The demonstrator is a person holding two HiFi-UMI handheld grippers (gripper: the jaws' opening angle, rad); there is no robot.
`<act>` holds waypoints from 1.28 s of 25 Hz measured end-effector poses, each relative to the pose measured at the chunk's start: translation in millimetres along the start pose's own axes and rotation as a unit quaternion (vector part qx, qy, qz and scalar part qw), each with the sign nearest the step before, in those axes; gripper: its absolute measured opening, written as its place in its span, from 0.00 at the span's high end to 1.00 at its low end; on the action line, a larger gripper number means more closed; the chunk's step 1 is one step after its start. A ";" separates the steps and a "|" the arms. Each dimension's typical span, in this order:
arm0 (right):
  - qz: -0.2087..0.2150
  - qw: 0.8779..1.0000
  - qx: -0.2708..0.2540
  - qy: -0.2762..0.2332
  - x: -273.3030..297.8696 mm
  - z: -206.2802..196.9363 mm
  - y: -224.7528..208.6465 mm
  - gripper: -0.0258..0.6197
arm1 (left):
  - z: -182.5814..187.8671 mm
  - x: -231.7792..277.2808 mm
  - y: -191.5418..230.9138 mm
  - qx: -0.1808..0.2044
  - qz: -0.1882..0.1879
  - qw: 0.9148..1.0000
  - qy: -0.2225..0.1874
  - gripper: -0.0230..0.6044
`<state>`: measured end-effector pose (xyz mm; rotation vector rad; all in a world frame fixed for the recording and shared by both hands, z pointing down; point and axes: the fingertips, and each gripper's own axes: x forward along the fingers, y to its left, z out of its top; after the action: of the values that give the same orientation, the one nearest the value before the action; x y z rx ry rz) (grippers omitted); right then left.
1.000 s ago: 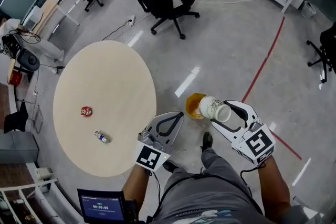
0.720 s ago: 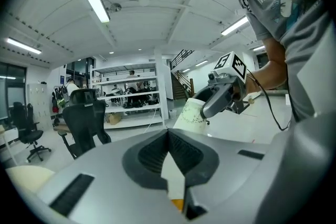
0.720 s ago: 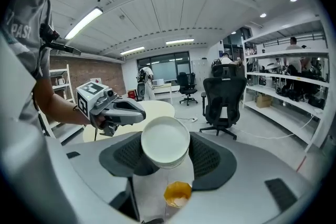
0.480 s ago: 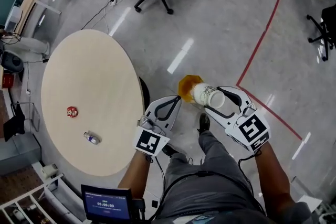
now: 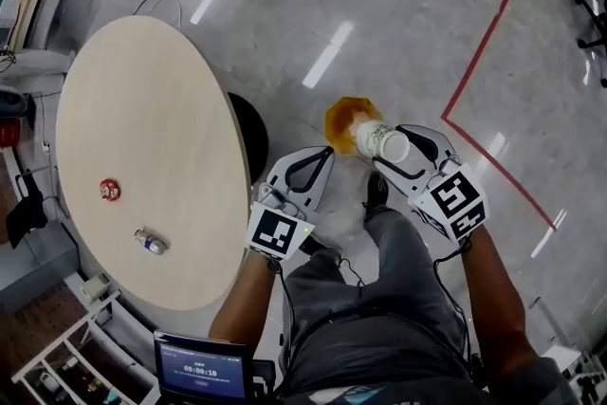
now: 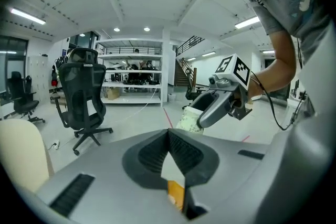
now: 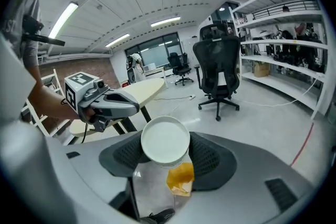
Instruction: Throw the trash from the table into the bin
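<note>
My right gripper [image 5: 391, 149] is shut on a white paper cup [image 5: 380, 141], held on its side with its base [image 7: 165, 141] toward the camera. Just below the cup an orange bin [image 5: 342, 117] stands on the floor, and it shows under the jaws [image 7: 180, 179]. The left gripper [image 5: 324, 157] hangs beside it at the table's edge, shut with nothing in it [image 6: 169, 134]. On the round beige table [image 5: 161, 109] lie a small red piece of trash [image 5: 109, 190] and a small bottle [image 5: 150, 242].
Black office chairs [image 6: 84, 97] [image 7: 218, 68] stand on the grey floor beyond. A red tape line [image 5: 474, 62] crosses the floor at right. The person's shoe [image 5: 377, 190] is near the bin. A tablet screen [image 5: 203, 365] sits at bottom left.
Both grippers have come down toward the floor. The cup in the right gripper now overlaps the orange bin instead of sitting beside it. The table's trash has not moved.
</note>
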<state>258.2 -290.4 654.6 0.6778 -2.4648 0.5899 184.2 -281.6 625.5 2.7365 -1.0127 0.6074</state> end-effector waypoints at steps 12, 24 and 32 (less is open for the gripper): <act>-0.001 0.998 0.057 0.038 98.5 -121.5 -28.5 0.54 | -129.4 47.6 -8.0 -0.069 -0.011 0.997 0.041 0.90; -0.004 0.996 0.067 0.059 146.5 -175.9 -48.6 0.53 | -185.6 78.7 -8.2 -0.095 -0.005 0.995 0.042 0.90; -0.014 0.996 0.066 0.051 131.0 -153.2 -45.4 0.53 | -154.6 63.4 -15.2 -0.090 -0.004 0.995 0.037 0.90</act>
<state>241.1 -290.6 860.5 0.7146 -2.3338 0.7634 188.7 -263.3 792.1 2.5415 -0.9864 0.5816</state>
